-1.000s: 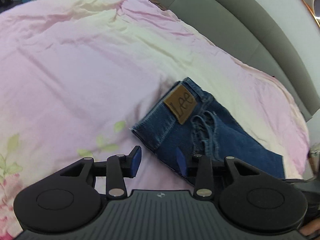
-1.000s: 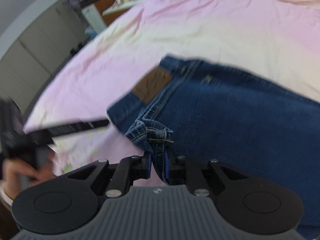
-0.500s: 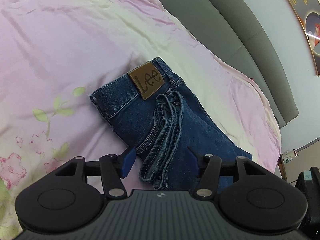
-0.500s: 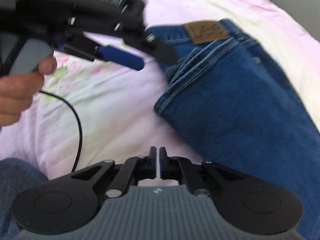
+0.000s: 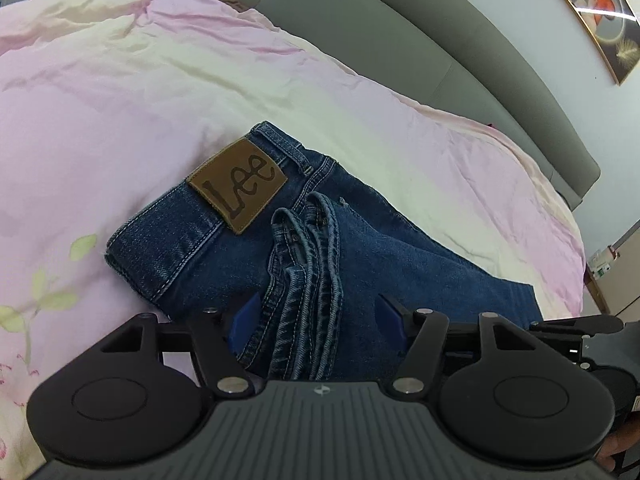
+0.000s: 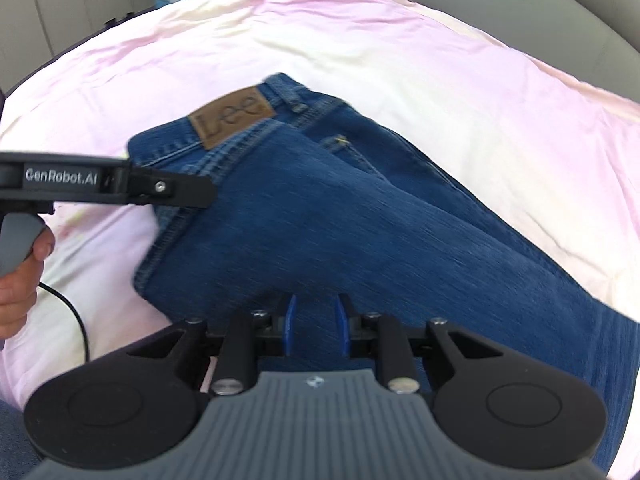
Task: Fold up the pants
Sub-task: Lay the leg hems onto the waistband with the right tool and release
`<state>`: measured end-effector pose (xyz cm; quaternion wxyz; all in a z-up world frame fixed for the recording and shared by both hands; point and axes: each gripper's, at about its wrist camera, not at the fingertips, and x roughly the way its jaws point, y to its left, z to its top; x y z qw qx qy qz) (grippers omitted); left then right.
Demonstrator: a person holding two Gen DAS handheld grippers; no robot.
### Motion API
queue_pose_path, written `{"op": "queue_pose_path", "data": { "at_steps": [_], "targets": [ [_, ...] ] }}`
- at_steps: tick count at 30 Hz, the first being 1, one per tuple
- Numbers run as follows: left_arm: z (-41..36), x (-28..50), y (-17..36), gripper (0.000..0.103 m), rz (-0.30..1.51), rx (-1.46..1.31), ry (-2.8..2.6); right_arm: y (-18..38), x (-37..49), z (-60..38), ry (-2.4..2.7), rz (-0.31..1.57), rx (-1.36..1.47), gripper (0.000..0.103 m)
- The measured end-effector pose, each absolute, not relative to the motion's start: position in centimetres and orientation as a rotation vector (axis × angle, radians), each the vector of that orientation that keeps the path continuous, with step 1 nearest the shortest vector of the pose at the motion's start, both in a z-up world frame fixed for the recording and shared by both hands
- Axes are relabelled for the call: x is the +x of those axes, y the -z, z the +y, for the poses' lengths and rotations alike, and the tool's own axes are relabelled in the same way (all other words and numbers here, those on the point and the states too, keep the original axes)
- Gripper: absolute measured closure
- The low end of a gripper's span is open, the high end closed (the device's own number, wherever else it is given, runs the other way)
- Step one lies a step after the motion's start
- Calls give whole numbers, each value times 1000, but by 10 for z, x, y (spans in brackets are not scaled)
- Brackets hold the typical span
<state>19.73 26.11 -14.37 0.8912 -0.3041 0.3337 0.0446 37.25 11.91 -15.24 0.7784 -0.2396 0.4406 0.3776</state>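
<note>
Here the pink duvet (image 5: 200,100) surrounds the folded jeans (image 5: 400,256), grey headboard (image 5: 400,40) behind.

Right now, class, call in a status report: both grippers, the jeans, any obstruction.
Left gripper opening, straddling bunched seam, not pinching. Right gripper opening above denim, nothing gripped. Jeans folded on pink bedspread. Nothing in the way.

Home bedroom: pink-quilted bed (image 5: 200,80), padded headboard (image 5: 400,40).

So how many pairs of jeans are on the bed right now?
1. A single pair of blue jeans lies folded on the pink bedspread, brown patch facing up, right in front of both grippers. Nothing shows another pair hidden under it.
</note>
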Motion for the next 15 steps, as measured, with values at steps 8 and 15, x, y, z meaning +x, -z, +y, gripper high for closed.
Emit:
{"op": "queue_pose_path", "data": {
  "at_steps": [8,15],
  "targets": [
    [246,206,138,62,707,-525,-160,171,376,103,-819,948,-485,81],
    [245,233,143,72,723,-594,-201,170,373,88,-810,912,-497,79]
  ]
}}
